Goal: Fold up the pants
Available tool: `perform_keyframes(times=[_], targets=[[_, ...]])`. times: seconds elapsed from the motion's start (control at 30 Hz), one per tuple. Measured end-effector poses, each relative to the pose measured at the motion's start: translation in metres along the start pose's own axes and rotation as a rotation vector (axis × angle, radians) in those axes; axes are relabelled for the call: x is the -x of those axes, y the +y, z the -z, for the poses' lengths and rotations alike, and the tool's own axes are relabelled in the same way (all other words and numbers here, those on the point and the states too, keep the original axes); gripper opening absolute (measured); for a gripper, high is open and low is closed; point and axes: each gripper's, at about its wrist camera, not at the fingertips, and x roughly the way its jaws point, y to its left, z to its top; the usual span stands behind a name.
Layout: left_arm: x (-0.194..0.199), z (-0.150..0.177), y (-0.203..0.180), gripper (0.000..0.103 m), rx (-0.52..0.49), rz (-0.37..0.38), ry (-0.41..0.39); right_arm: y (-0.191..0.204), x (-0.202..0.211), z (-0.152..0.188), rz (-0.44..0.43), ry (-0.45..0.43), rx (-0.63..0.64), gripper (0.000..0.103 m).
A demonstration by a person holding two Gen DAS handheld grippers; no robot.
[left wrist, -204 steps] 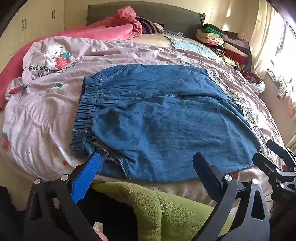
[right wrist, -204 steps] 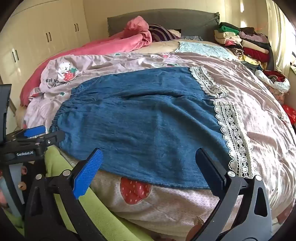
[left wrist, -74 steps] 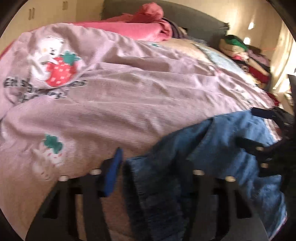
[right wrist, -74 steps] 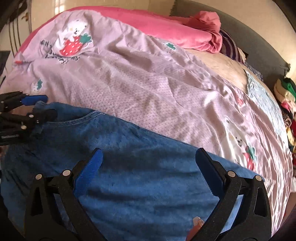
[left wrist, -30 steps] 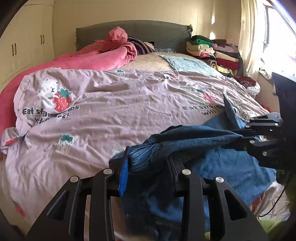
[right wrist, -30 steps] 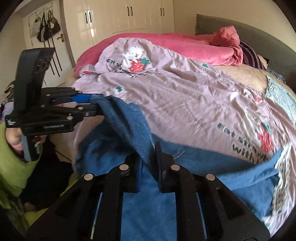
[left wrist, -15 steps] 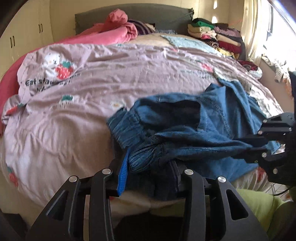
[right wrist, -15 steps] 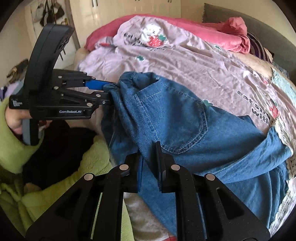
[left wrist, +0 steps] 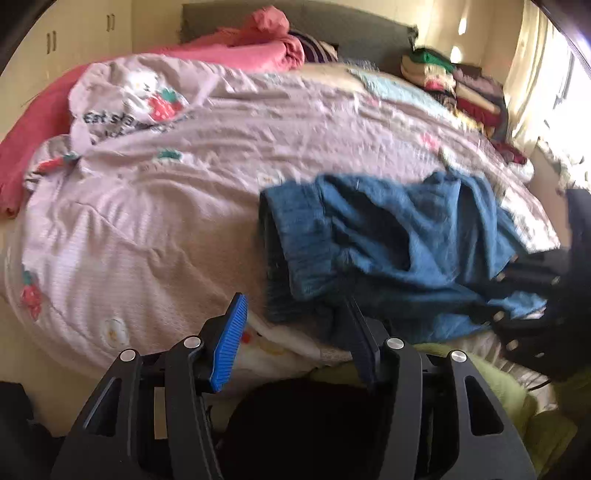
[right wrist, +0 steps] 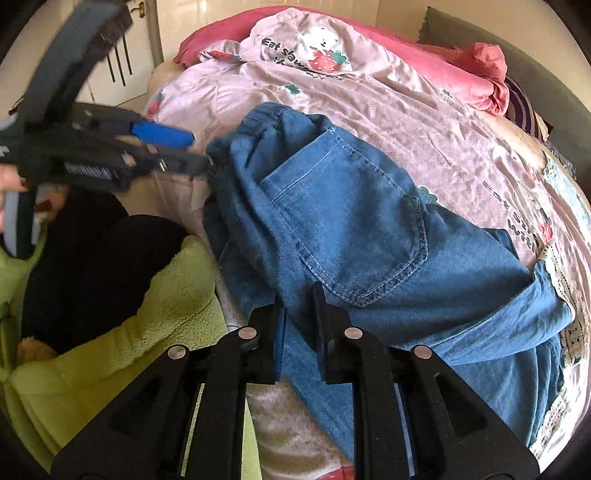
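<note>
L gripper (left wrist: 291,332) fingers were opening, letting go the denim pants' (right wrist: 351,221) waistband at 12 o'clock, while R gripper (right wrist: 297,325) stayed clamped on denim — fold laid on the bed (left wrist: 147,229), needs smoothing.

A lilac strawberry-print duvet (left wrist: 155,206) covered the bed, a pink blanket (left wrist: 236,55) lay bunched by the grey headboard (left wrist: 354,26), folded clothes (left wrist: 454,92) were stacked beyond, and cream wardrobe doors (left wrist: 51,40) stood behind.

a home bedroom: bed (left wrist: 155,229) with headboard (left wrist: 332,33) (wardrobe (left wrist: 66,40) behind).
</note>
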Motion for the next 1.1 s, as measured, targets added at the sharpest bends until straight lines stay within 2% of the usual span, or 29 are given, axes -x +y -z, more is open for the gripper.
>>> perform_keyframes(times=[0.13, 0.27, 0.5, 0.63, 0.7, 0.77, 0.83, 0.87, 0.97, 1.03, 1.1], targets=[[0.016, -0.010, -0.012, 0.049, -0.003, 0.051, -0.051, 0.002, 0.001, 0.001, 0.000, -0.004, 0.003, 0.009], [0.002, -0.019, -0.035, 0.049, -0.047, 0.086, -0.038, 0.007, 0.003, 0.002, 0.002, -0.006, 0.020, 0.009], [-0.041, -0.015, -0.036, 0.049, -0.067, 0.002, 0.051, 0.024, -0.004, 0.004, 0.003, 0.017, 0.084, 0.009], [-0.047, -0.010, -0.035, 0.050, -0.083, -0.021, 0.061, 0.029, -0.008, 0.006, -0.019, 0.035, 0.100, 0.010], [-0.046, -0.008, -0.035, 0.050, -0.093, -0.027, 0.056, 0.021, 0.002, 0.005, -0.044, 0.009, 0.064, 0.010], [-0.047, -0.006, -0.035, 0.050, -0.101, -0.032, 0.054, 0.009, 0.019, 0.001, -0.047, -0.054, 0.005, 0.013], [-0.046, -0.005, -0.034, 0.050, -0.094, -0.025, 0.049, -0.007, 0.030, -0.003, 0.004, -0.113, -0.056, 0.028], [-0.046, -0.005, -0.033, 0.050, -0.091, -0.023, 0.048, -0.013, 0.029, -0.004, 0.021, -0.121, -0.080, 0.031], [-0.045, -0.004, -0.034, 0.050, -0.091, -0.024, 0.046, -0.034, 0.007, -0.001, 0.038, -0.052, -0.159, 0.031], [-0.045, -0.004, -0.034, 0.051, -0.090, -0.024, 0.046, -0.036, -0.018, 0.009, 0.035, 0.041, -0.175, 0.031], [-0.045, -0.003, -0.034, 0.052, -0.085, -0.018, 0.047, -0.031, -0.026, 0.016, 0.052, 0.052, -0.159, 0.032]])
